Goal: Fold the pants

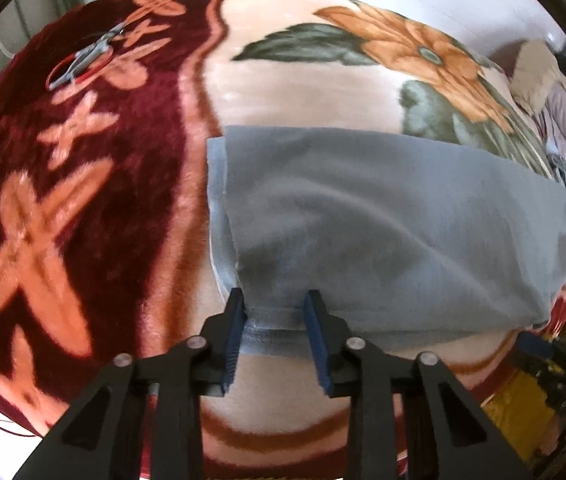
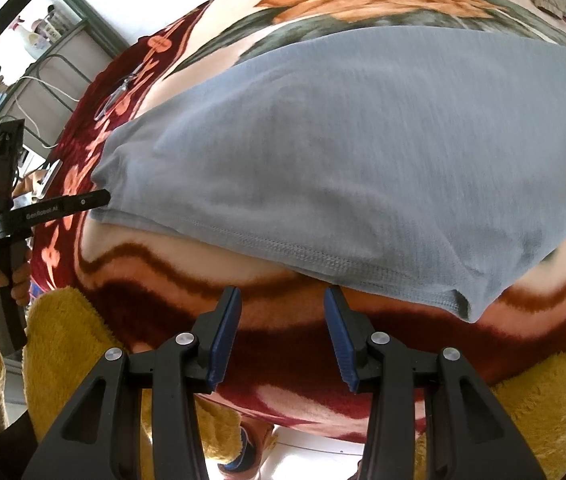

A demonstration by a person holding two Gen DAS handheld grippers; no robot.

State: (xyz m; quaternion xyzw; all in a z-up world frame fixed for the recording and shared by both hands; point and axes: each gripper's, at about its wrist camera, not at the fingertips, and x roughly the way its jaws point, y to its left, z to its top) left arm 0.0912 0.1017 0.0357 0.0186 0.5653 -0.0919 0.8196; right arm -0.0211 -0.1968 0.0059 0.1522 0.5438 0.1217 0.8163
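The grey-blue pants (image 1: pixel 383 216) lie folded on a floral blanket (image 1: pixel 95 200); they also show in the right wrist view (image 2: pixel 343 152). My left gripper (image 1: pixel 277 304) is open, its fingers either side of the near hem at the pants' left corner. It shows from the side in the right wrist view (image 2: pixel 101 199), its tip at the cloth's left edge. My right gripper (image 2: pixel 283 300) is open and empty, just short of the stitched near hem (image 2: pixel 283 248), not touching it.
Scissors (image 1: pixel 83 60) lie on the blanket's red border, far left. Other clothes (image 1: pixel 543 80) are piled at the far right. A yellow fuzzy sleeve (image 2: pixel 71 328) shows near the bed edge. A shelf with bottles (image 2: pixel 43 32) stands beyond the bed.
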